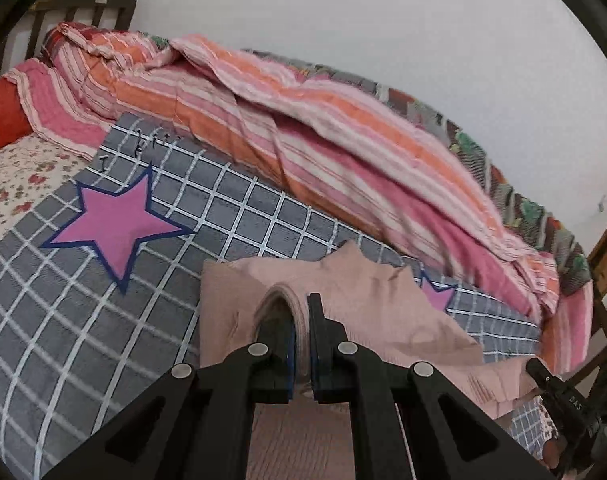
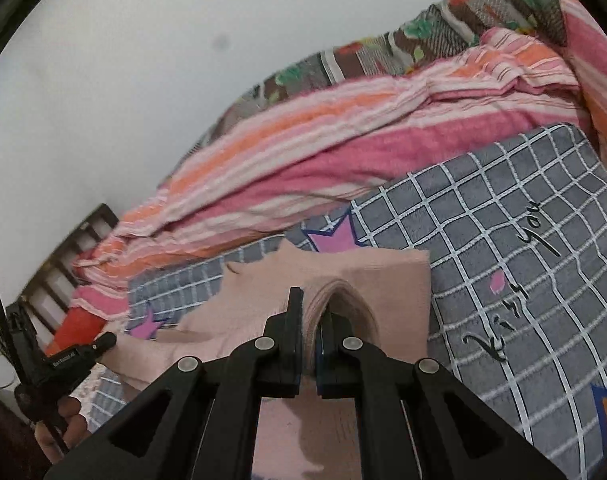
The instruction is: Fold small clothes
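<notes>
Your left tongs (image 1: 301, 320) are clenched on a bunched fold of the dusty-pink garment (image 1: 367, 300), with the cloth looping up around the left finger and pinched against the right one. Your right tongs (image 2: 311, 316) grip the same garment (image 2: 399, 280) in mirror fashion, a ribbed fold arching over the right finger. Between the two grips the cloth is lifted, and its far edge lies rumpled (one corner peaks upward) on the grey checked blanket (image 1: 83, 320). That blanket, printed with pink stars (image 1: 117, 222) and the script "Kiss you" (image 2: 511, 292), is spread over the bed. Just behind it a pink-and-orange striped quilt (image 1: 303, 140) lies heaped along the white wall (image 1: 343, 8), with a brown patterned cover (image 2: 383, 52) beneath it. A dark slatted headboard (image 1: 83, 10) stands at the far end.
</notes>
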Available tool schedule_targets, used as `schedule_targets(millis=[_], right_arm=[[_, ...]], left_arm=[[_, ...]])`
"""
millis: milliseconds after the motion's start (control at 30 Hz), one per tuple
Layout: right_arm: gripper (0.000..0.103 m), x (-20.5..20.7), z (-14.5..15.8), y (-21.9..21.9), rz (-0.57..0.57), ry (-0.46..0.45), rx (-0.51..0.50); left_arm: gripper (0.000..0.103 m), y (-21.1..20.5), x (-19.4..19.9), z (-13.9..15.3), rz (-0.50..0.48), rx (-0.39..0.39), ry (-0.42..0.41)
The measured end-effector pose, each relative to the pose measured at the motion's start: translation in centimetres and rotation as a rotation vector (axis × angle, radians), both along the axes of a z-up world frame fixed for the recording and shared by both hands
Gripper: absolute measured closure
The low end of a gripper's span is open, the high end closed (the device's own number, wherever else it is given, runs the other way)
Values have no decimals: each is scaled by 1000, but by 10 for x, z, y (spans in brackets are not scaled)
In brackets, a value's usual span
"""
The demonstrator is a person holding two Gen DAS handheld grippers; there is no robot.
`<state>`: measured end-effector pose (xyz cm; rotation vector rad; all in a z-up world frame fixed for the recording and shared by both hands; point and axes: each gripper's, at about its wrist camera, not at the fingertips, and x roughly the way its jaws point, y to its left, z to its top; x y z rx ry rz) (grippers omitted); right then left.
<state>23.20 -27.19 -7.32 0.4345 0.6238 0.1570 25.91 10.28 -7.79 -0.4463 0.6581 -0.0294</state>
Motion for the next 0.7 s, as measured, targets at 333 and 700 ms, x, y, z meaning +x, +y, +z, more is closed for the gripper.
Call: schedule_targets(millis=[333, 700], right_arm=[[98, 73, -29, 3, -2, 83, -50], [67, 74, -45, -1, 10, 139, -79]], left_arm=[[96, -5, 76, -39, -14, 5, 83], [45, 4, 53, -32, -75, 2, 61]])
